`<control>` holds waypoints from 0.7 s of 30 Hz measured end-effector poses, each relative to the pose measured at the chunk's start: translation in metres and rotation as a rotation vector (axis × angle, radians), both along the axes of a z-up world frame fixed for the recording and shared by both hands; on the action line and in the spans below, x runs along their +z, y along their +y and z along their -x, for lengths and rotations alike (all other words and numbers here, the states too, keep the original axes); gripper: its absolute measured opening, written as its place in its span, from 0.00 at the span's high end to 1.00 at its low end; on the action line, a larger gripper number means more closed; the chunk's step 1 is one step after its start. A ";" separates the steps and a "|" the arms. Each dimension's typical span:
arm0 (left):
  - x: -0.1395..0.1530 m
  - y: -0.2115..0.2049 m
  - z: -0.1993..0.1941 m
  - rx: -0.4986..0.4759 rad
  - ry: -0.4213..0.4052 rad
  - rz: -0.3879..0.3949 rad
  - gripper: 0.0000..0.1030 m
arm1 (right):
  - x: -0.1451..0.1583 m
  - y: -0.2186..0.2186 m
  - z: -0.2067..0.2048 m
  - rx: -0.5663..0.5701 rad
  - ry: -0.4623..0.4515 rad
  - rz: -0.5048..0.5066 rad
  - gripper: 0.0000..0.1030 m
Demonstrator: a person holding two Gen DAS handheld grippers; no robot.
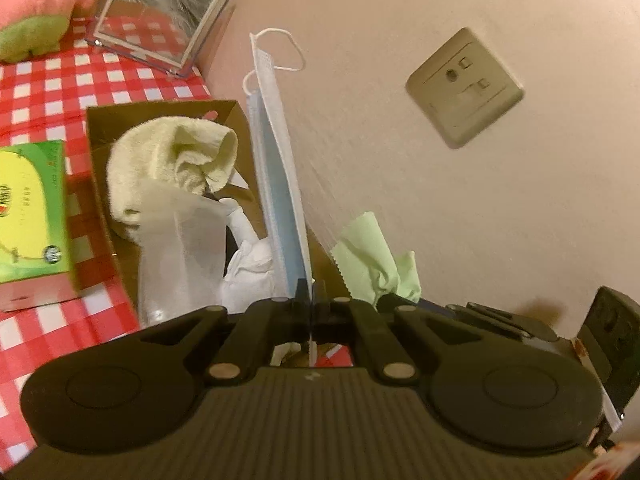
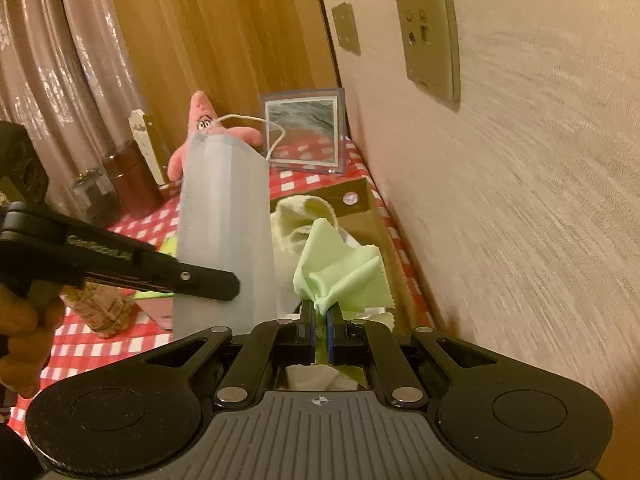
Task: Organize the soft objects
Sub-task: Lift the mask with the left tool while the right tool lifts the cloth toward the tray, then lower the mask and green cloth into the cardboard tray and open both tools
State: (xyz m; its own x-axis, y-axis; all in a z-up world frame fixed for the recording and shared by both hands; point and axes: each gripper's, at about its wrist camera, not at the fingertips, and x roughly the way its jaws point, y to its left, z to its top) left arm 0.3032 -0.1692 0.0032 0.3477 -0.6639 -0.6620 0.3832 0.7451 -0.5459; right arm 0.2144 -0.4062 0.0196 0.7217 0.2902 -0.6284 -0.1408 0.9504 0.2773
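1. The face mask (image 1: 280, 168) stands on edge from your left hand-held gripper (image 1: 309, 298), pinched at its near end with the ear loops at the far end. It is over the brown cardboard box (image 1: 160, 118), just to the right of the things inside.
2. The light green cloth (image 2: 340, 272) bunches up out of your right hand-held gripper (image 2: 320, 320), close to the wall and above the box's near right part.
3. Both pieces look to be held over the box because that is where the soft things are being gathered: a pale rolled towel (image 1: 172, 160) and white fabric (image 1: 248, 268) already lie in it.
4. Your left hand-held gripper is fully clenched on the thin mask edge; your right one is nearly clenched, with the cloth pressed between its blue pads (image 2: 331, 332).
5. Outward on the red checked counter (image 1: 36, 84): a green carton (image 1: 28, 208) left of the box, a pink plush star (image 2: 204, 128) and a clear picture frame (image 2: 306, 132) at the far end.
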 end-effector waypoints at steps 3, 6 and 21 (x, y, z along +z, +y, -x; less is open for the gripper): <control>-0.015 -0.011 -0.013 -0.003 0.019 0.001 1.00 | -0.010 -0.001 -0.009 0.003 0.009 0.011 0.95; -0.030 -0.020 -0.027 0.006 0.031 -0.033 1.00 | -0.020 0.001 -0.018 0.008 0.020 0.009 0.95; -0.058 -0.001 -0.051 0.047 -0.012 -0.181 0.56 | -0.038 0.020 -0.060 0.051 0.034 0.031 0.95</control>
